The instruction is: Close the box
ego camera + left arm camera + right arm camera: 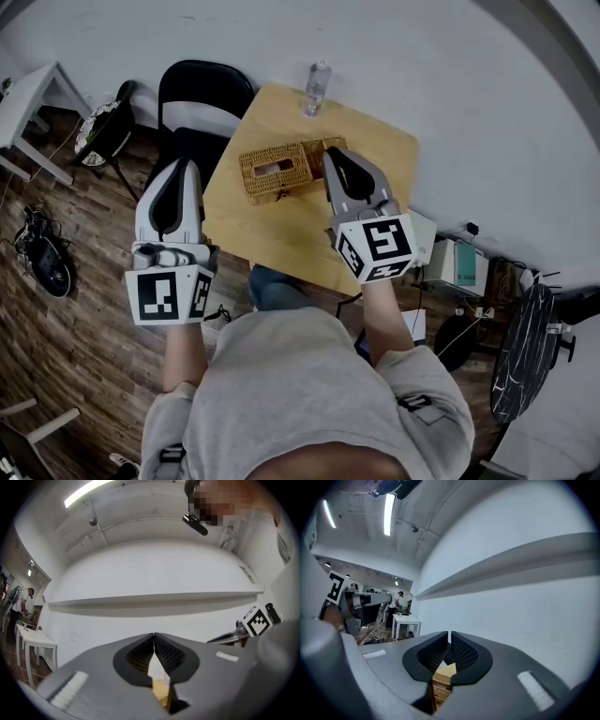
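Observation:
A woven wicker box (275,171) sits on the small wooden table (281,234), with a slot in its top and a flap (323,146) standing out at its right end. My right gripper (332,153) hovers over the table, its tip right at that flap, jaws together with nothing between them. Below the jaws in the right gripper view (449,633) a strip of the wicker box (440,684) shows. My left gripper (185,166) hangs left of the table, over the chair and apart from the box, its jaws shut and empty (153,634).
A clear water bottle (316,89) stands at the table's far edge. A black chair (202,103) is at the far left of the table. A white side table (28,103) and cables (42,253) lie left; boxes (455,262) sit by the right wall.

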